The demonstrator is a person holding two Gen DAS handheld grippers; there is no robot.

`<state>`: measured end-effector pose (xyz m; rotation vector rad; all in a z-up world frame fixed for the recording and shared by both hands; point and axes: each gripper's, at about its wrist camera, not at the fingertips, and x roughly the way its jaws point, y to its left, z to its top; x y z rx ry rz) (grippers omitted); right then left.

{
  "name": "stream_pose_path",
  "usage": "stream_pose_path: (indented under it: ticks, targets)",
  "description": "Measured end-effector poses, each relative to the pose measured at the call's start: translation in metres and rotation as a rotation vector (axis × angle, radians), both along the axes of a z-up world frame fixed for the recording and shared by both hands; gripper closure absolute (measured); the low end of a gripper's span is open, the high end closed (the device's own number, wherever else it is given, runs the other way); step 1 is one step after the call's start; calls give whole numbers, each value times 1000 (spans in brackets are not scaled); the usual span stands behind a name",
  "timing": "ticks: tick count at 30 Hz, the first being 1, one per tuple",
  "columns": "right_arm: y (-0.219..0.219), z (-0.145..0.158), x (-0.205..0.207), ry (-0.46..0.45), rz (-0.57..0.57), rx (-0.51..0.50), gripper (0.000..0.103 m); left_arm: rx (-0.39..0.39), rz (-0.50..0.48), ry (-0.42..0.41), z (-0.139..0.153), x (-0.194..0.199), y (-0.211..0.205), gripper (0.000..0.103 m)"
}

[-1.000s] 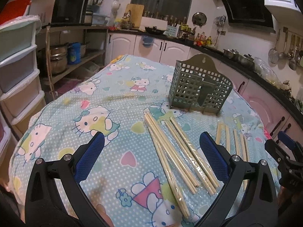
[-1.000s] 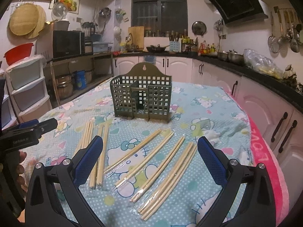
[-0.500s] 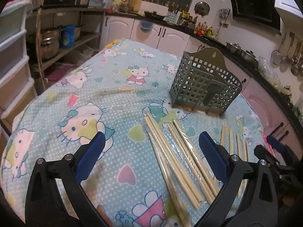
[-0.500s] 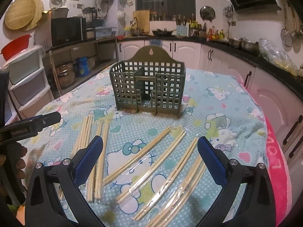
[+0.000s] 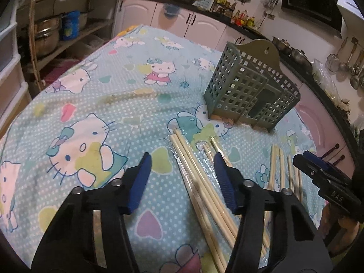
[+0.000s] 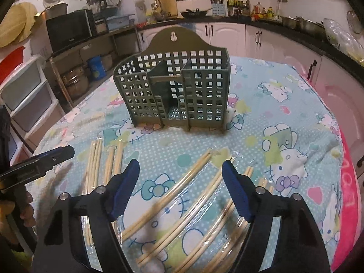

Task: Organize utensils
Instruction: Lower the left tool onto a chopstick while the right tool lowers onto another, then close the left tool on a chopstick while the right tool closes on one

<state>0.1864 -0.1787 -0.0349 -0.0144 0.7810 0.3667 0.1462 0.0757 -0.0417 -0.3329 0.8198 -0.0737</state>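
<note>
Several pairs of pale wooden chopsticks in clear wrap lie on the cartoon-cat tablecloth. One bundle [image 5: 200,179] runs under my left gripper [image 5: 182,155], whose blue-padded jaws are closing above it without touching it. My right gripper [image 6: 180,162] hovers over other wrapped pairs [image 6: 173,195]; its jaws are closing too, with nothing pressed between them. The green grid utensil holder [image 6: 175,91] stands upright beyond the chopsticks, also visible as the holder [image 5: 250,91] in the left wrist view. It looks empty. Each gripper shows in the other's view: right gripper [image 5: 318,173], left gripper [image 6: 45,159].
More chopsticks [image 6: 97,161] lie left of the right gripper's bundle. The table [image 5: 79,79] is ringed by kitchen cabinets [image 6: 284,38], a shelf with pots [image 5: 50,34] and plastic drawers [image 6: 25,91]. A pink edge [image 6: 348,204] marks the cloth's right side.
Both grippers have moved forward and lower toward the chopsticks and holder, tilting further down. Both pairs of jaws have narrowed, the left more than the right.
</note>
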Motion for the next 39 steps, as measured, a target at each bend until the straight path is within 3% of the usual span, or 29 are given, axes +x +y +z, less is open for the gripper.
stream_pose_path:
  ticks: [4, 16, 25, 35, 37, 39]
  targets:
    - [-2, -8, 12, 54, 0, 12, 45, -27, -1, 33, -7, 11, 5, 67]
    - [-5, -24, 39, 178, -13, 56, 59, -141, 13, 110, -26, 44, 24, 81]
    - [-5, -39, 63, 259, -53, 57, 61, -219, 7, 131, -34, 56, 36, 89]
    - [-2, -42, 86, 285, -99, 92, 62, -265, -22, 130, -36, 66, 37, 97]
    - [-4, -43, 91, 282, -122, 91, 77, -272, -31, 126, -35, 66, 36, 99]
    - [-7, -43, 94, 282, -131, 102, 86, -273, -37, 115, -31, 64, 36, 99]
